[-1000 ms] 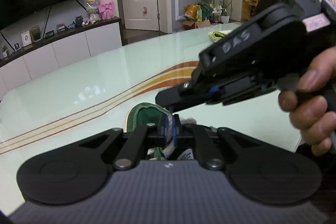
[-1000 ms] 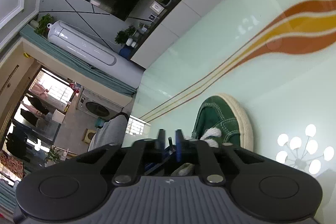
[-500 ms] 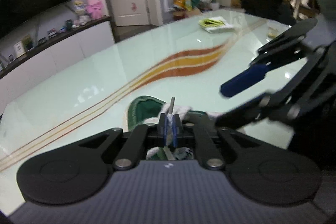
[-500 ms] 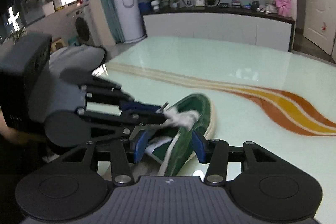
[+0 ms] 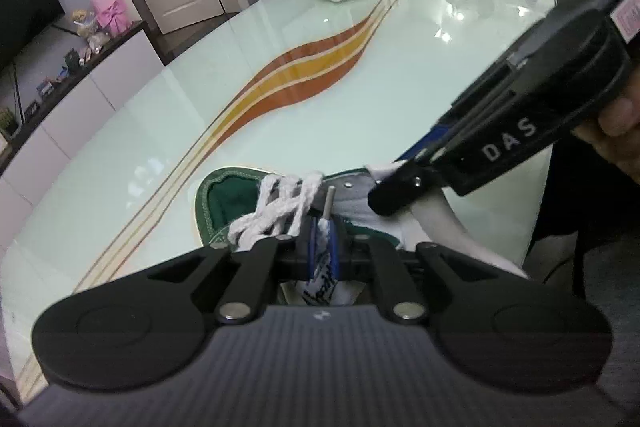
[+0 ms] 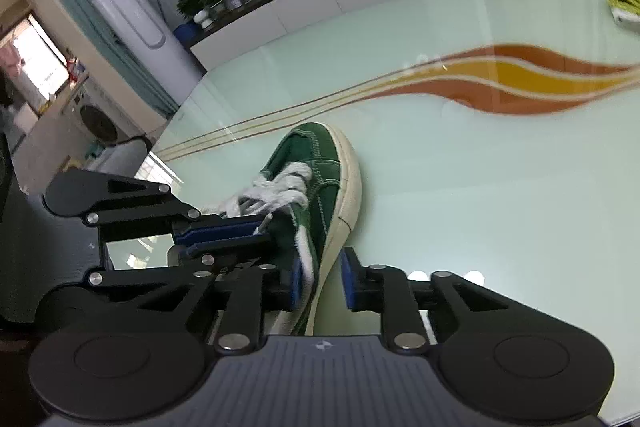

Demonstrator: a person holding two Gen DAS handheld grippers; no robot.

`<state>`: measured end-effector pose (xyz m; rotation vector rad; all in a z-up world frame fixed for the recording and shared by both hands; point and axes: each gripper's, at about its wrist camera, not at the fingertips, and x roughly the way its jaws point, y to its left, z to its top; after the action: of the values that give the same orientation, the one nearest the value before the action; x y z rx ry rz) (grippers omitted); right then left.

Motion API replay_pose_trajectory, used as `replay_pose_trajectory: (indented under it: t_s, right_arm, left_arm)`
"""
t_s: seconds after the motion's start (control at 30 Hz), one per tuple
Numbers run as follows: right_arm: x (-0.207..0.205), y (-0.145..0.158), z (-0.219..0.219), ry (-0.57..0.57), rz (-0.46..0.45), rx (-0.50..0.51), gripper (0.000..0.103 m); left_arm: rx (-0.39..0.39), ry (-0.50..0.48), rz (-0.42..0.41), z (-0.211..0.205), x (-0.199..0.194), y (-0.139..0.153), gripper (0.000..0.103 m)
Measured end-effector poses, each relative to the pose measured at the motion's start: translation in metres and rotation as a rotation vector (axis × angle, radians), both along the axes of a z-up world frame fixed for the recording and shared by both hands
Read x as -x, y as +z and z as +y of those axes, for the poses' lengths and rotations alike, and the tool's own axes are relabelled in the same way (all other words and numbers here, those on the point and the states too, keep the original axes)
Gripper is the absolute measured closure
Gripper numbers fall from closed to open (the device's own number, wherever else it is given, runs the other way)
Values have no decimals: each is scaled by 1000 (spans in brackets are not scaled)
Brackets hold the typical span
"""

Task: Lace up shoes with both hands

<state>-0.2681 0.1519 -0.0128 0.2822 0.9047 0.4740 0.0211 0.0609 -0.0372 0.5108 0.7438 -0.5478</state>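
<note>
right gripper (image 6: 318, 283) released since a second ago, now straddling shoe (image 6: 320, 195) sole | left gripper (image 5: 323, 247) still clenched on lace tip (image 5: 329, 205), 12 o'clock | regrasp pending

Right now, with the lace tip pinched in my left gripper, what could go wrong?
The left gripper holds only the lace's metal tip; a pull could slip it free. The right gripper is open astride the shoe at its sole edge, not clamping it, so the shoe may slide on the glossy table. The two grippers sit close together over the laces and might collide.
</note>
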Motion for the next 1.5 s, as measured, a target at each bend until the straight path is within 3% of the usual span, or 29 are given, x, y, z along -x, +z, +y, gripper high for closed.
replay_pose_trajectory:
  t_s: [0.23, 0.4, 0.57, 0.83, 1.27, 1.37, 1.4, 1.5]
  right_arm:
    - [2, 0, 1, 16, -11, 6, 70]
    - [9, 5, 3, 57, -76, 48, 67]
    - [15, 9, 9, 95, -140, 116, 66]
    - [14, 8, 6, 90, -138, 116, 59]
    - [11, 8, 7, 103, -142, 127, 57]
    - [11, 8, 7, 100, -142, 127, 55]
    - [11, 8, 7, 100, -142, 127, 54]
    - [11, 8, 7, 99, -142, 127, 52]
  left_arm:
    - [-37, -37, 15, -9, -5, -3, 96]
    - [-93, -63, 13, -20, -3, -6, 96]
    - [-99, -55, 0, -19, 2, -5, 95]
    - [-119, -50, -13, -23, 0, -4, 92]
    - [-127, -38, -55, -18, 15, 2, 84]
    - [-129, -46, -58, -19, 15, 0, 87]
    - [-126, -41, -64, -19, 15, 0, 96]
    - [-130, -32, -68, -18, 15, 0, 98]
